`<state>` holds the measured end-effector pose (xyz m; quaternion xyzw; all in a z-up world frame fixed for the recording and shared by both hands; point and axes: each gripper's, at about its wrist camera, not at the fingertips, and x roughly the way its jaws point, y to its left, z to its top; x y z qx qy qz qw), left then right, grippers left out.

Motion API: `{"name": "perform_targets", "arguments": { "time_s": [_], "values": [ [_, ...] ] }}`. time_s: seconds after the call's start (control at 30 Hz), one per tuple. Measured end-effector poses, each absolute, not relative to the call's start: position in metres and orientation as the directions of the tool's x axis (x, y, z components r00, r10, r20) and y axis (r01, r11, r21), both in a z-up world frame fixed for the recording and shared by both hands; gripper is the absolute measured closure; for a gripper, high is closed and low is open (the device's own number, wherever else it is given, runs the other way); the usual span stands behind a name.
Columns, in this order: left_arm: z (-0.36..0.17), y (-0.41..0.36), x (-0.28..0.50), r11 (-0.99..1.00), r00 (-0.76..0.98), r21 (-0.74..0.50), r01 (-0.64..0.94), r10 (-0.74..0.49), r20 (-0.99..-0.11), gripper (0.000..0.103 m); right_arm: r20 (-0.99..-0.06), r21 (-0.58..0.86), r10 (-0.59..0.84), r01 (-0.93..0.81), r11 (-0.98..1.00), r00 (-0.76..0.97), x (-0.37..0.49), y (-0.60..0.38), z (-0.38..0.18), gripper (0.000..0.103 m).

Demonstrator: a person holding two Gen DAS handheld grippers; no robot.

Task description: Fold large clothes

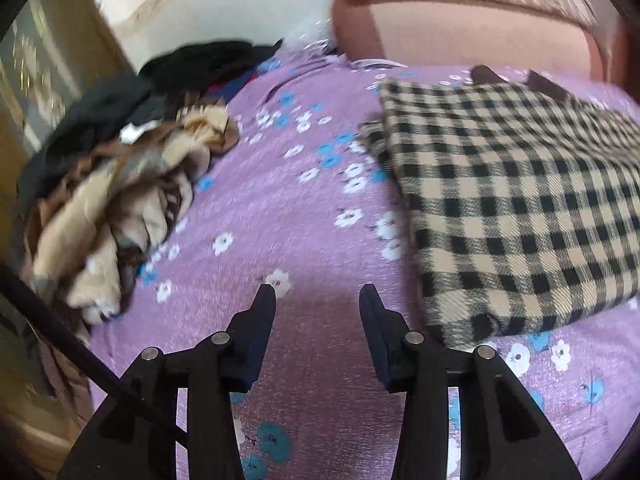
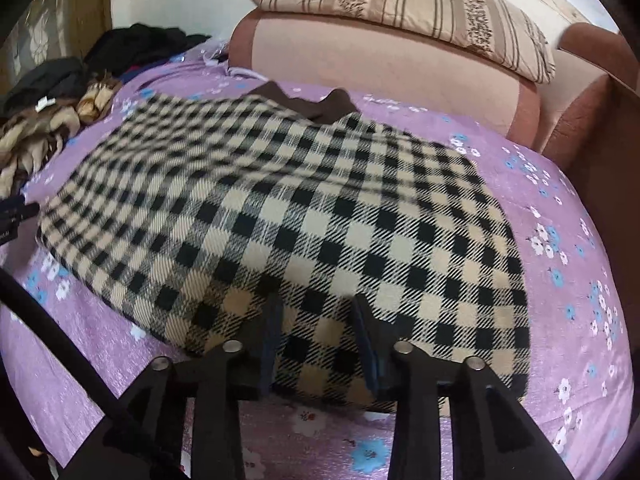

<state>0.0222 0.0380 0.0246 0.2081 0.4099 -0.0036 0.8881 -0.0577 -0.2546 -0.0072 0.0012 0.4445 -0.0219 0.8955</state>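
Observation:
A folded beige-and-black checked garment (image 2: 300,208) with a brown collar (image 2: 304,98) at its far end lies flat on the purple flowered bedsheet (image 2: 560,200). My right gripper (image 2: 318,302) hovers over the garment's near edge, its jaws apart, and no cloth is pinched between them. In the left wrist view the same garment (image 1: 520,208) lies to the right. My left gripper (image 1: 318,294) stands open above the bare sheet (image 1: 260,208), left of the garment's near corner, with nothing in it.
A heap of tan, brown and black clothes (image 1: 120,192) lies at the bed's left side, with more dark clothes (image 1: 200,60) behind it. A pink padded headboard (image 2: 380,64) with a striped pillow (image 2: 400,8) on top bounds the far end.

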Motion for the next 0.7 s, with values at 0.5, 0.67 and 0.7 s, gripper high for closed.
{"name": "perform_targets", "arguments": {
  "time_s": [0.5,0.67,0.7],
  "values": [
    [0.034,0.025,0.019,0.928,0.673,0.314,0.2,0.103,-0.733,0.06,-0.787,-0.051,-0.085,0.074,0.996,0.611,-0.061,-0.261,-0.006,0.061],
    [0.032,0.033,0.029,0.948,0.644,0.26,0.184,0.084,-0.76,0.059,-0.767,-0.065,-0.078,0.044,0.997,0.637,-0.065,-0.249,0.0,0.061],
    [0.031,0.037,0.035,0.958,0.628,0.225,0.175,0.068,-0.776,0.058,-0.763,-0.067,-0.075,0.037,0.997,0.642,-0.066,-0.246,0.001,0.061]
  ]
}}
